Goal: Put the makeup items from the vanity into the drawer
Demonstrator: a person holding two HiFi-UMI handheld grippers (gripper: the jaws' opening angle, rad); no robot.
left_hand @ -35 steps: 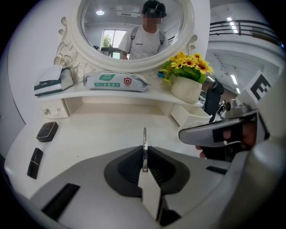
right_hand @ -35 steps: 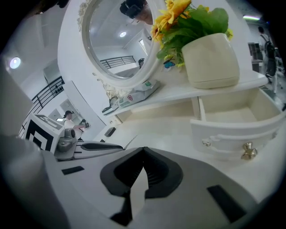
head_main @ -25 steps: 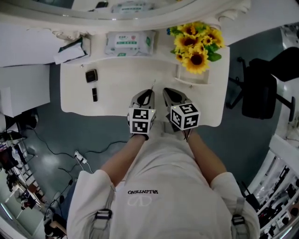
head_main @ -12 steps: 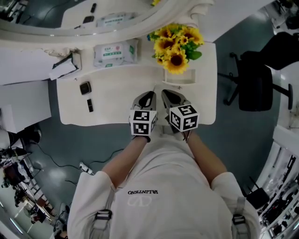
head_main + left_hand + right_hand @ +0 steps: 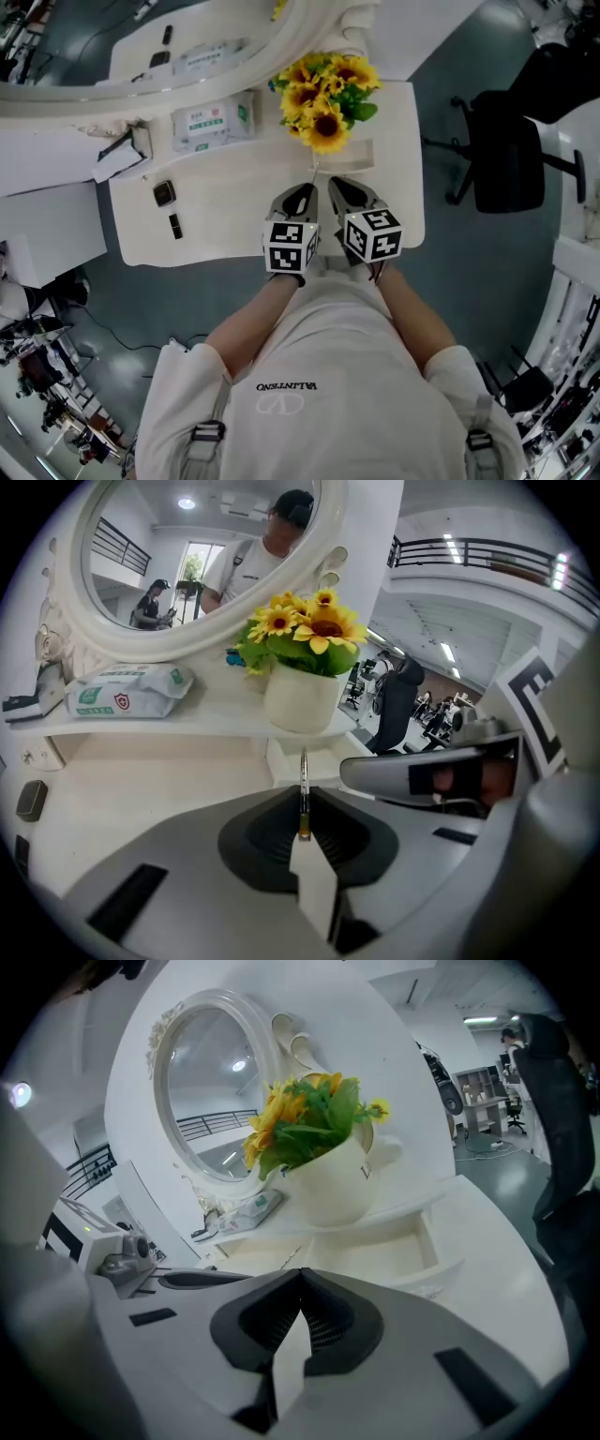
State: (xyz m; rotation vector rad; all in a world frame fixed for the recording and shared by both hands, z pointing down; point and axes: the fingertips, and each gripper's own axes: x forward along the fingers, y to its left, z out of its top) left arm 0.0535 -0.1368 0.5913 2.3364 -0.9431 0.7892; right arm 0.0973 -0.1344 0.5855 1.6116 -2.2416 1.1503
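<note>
The thin stick (image 5: 302, 778) is pinched by its lower end in the left gripper (image 5: 302, 799), whose jaws are nearly closed on it. It points toward 12 o'clock, above the vanity (image 5: 234, 202), and its free tip lies short of the pot (image 5: 300, 700).

The open drawer (image 5: 375, 1252) sits below the pot, at about 1 o'clock from the stick's tip. We see nothing in the part of it that shows. The right gripper (image 5: 300, 1274) is just beside the left one, at its 3 o'clock. Its jaws are together with nothing between them.

A compact (image 5: 164, 193) and a small black piece (image 5: 175, 226) lie on the top at 9 o'clock, well away from both tools.

We judge the grip to be the weak spot. The stick is held low and on a small area, so it may swing or slip out if its tip brushes the drawer's edge or the pot. The right gripper is so close that a sideways move could knock the stick off line, or send it to the floor past the near edge.
</note>
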